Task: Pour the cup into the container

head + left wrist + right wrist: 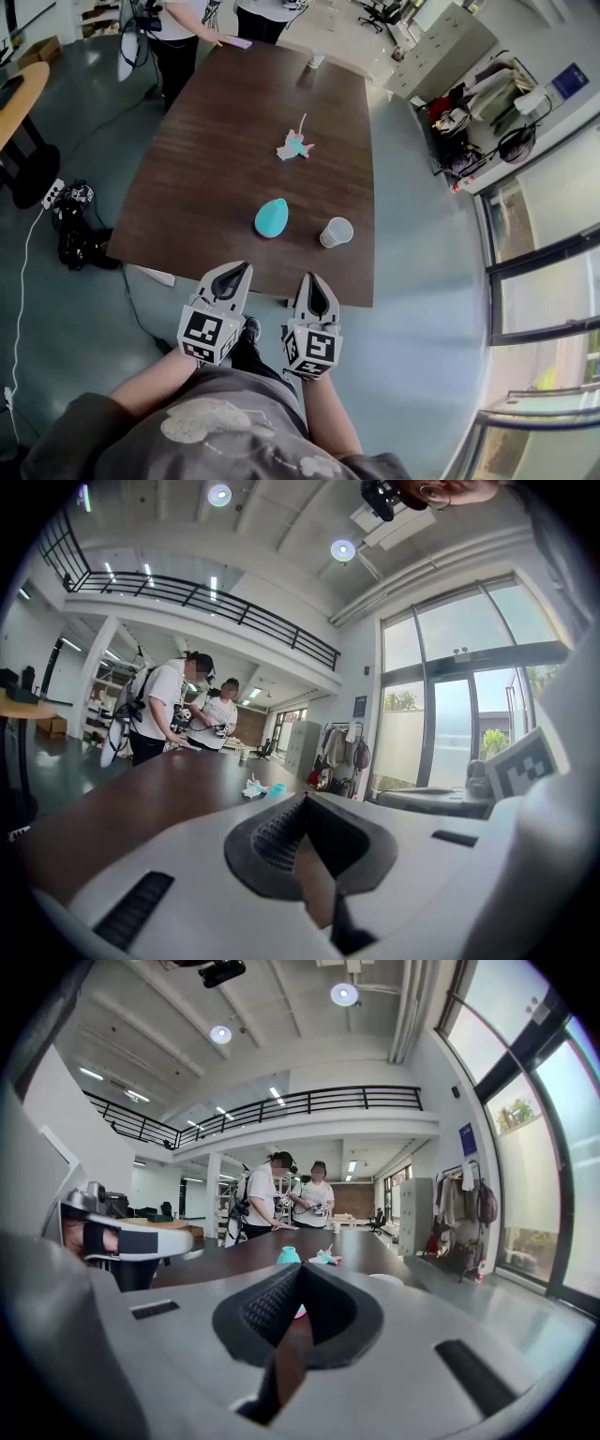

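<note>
On the dark brown table (234, 122), a white cup (336, 232) stands upright near the front edge. Just left of it lies a teal egg-shaped container (272, 217). Both grippers hover side by side short of the table's front edge, pointing at these two. My left gripper (241, 268) has its jaws together with nothing between them. My right gripper (308, 277) is shut too, and empty. In the right gripper view the teal container (288, 1255) and the cup's rim (386, 1279) show just past the closed jaws. The left gripper view shows the container (276, 788) far off.
A small pink and teal toy (295, 147) lies mid-table, and another small cup (316, 61) stands at the far end. Two people (183, 28) stand at the far left corner. Dark bags (75, 225) lie on the floor at the left.
</note>
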`<action>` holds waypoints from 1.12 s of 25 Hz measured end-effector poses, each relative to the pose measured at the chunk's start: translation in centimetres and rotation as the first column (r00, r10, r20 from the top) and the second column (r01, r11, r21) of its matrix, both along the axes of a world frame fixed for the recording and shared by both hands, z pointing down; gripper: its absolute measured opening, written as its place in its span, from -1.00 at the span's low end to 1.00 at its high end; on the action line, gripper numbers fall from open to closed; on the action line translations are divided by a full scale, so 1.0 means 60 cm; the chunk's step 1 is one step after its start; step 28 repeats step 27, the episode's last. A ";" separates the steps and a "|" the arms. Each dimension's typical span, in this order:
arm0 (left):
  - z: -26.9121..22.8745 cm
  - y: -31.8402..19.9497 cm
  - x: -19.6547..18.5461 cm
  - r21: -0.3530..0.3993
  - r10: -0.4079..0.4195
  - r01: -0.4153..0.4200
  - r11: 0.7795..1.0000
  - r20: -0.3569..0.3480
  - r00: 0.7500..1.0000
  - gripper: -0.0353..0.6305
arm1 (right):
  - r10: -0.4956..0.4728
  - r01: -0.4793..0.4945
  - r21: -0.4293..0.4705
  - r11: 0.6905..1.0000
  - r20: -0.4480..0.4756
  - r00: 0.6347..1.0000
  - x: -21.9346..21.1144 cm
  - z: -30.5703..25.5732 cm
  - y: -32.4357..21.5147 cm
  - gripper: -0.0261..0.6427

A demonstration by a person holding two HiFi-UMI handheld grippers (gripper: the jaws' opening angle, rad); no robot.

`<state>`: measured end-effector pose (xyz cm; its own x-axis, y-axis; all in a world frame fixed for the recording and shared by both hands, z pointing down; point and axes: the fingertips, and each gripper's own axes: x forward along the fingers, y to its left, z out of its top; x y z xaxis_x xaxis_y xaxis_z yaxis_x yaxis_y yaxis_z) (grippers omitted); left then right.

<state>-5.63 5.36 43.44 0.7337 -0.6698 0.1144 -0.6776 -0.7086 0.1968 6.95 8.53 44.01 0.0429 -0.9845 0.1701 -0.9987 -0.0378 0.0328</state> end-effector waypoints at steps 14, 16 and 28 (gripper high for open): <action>-0.003 0.011 0.002 0.005 0.006 -0.006 1.000 -0.004 1.000 -0.87 | -0.048 0.048 -0.027 0.999 -0.017 0.999 -0.017 -0.001 0.026 -0.96; -0.003 0.013 0.002 0.005 0.007 -0.007 1.000 -0.001 1.000 -0.87 | -0.051 0.051 -0.028 0.998 -0.014 0.999 -0.018 -0.001 0.027 -0.96; -0.002 0.014 0.004 0.004 0.010 -0.010 1.000 0.014 1.000 -0.87 | -0.037 0.037 -0.019 0.999 -0.009 0.999 -0.019 -0.005 0.026 -0.96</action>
